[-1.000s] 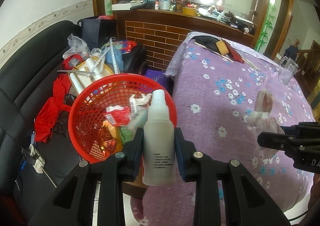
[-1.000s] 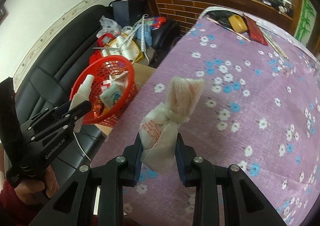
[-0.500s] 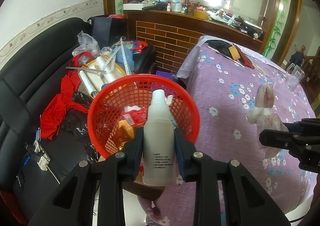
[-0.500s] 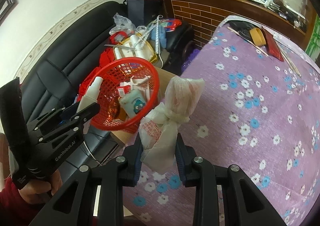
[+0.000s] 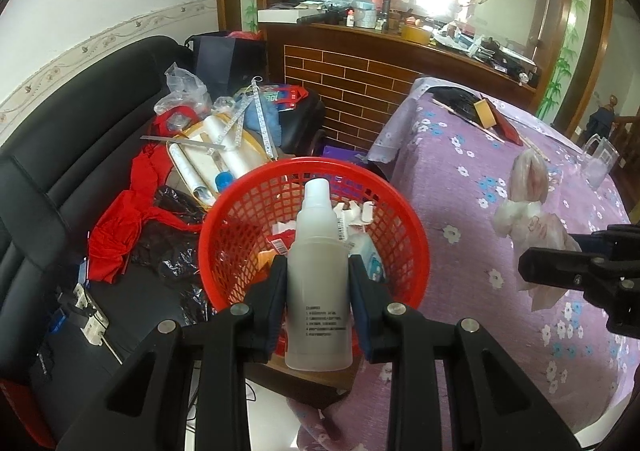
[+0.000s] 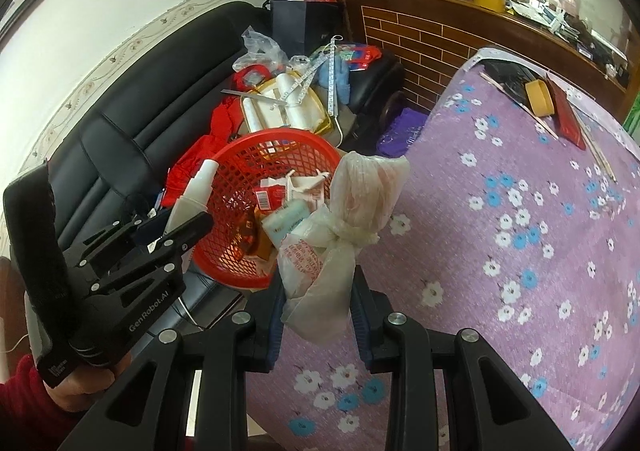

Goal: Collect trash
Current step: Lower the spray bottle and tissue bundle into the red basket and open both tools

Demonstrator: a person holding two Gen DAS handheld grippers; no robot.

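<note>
My left gripper [image 5: 319, 291] is shut on a frosted white spray bottle [image 5: 318, 283], held upright over the near rim of a red mesh basket [image 5: 412, 247]. The basket holds wrappers and packets. In the right wrist view the same left gripper [image 6: 182, 225] and its bottle [image 6: 196, 187] hang at the left rim of the basket [image 6: 248, 271]. My right gripper [image 6: 318, 303] is shut on a knotted white plastic bag [image 6: 340, 231], raised over the table edge beside the basket; this bag [image 5: 528, 219] also shows in the left wrist view.
A black sofa [image 5: 60, 155] at left carries red cloth, rolls, a ruler and plastic bags. The purple flowered tablecloth [image 6: 520, 251] covers the table at right, with a tape roll [image 6: 540, 97] and a red book at its far end. A brick-faced counter [image 5: 360, 91] stands behind.
Both grippers have moved toward the red basket, which now sits larger and nearer the centre in both views. The bottle and the bag stay gripped as before.
</note>
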